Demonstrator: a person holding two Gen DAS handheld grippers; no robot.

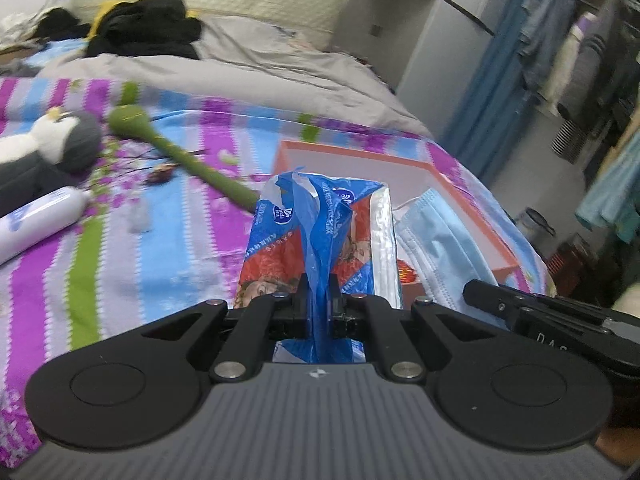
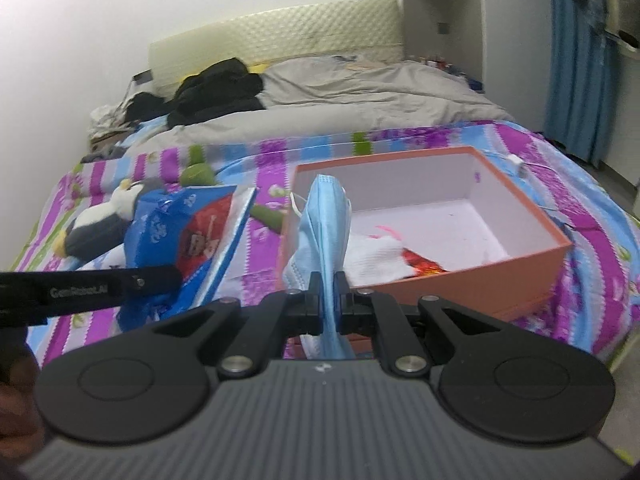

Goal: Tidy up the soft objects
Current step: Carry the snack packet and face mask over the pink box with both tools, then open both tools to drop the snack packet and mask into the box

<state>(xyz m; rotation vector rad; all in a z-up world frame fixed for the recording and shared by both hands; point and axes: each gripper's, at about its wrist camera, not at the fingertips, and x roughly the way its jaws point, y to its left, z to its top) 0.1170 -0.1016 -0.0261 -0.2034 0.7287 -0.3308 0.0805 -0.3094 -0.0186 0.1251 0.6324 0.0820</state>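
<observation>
The left gripper point(image 1: 319, 300) pinches a blue-and-red plastic tissue pack point(image 1: 316, 236) just left of the orange cardboard box point(image 2: 520, 268); the right gripper point(image 2: 329, 296) pinches a light-blue pleated face mask point(image 2: 326, 216) at the box's near-left corner.

Grey duvet point(image 2: 360, 96), black clothes point(image 2: 220, 88), hanging garments point(image 1: 580, 52), perhaps a wardrobe.

Both wrist views are taken from just behind each claw, angled down across the bed point(image 1: 168, 248) toward the headboard point(image 2: 276, 36), with the orange box point(image 2: 520, 264) shared at close range.
</observation>
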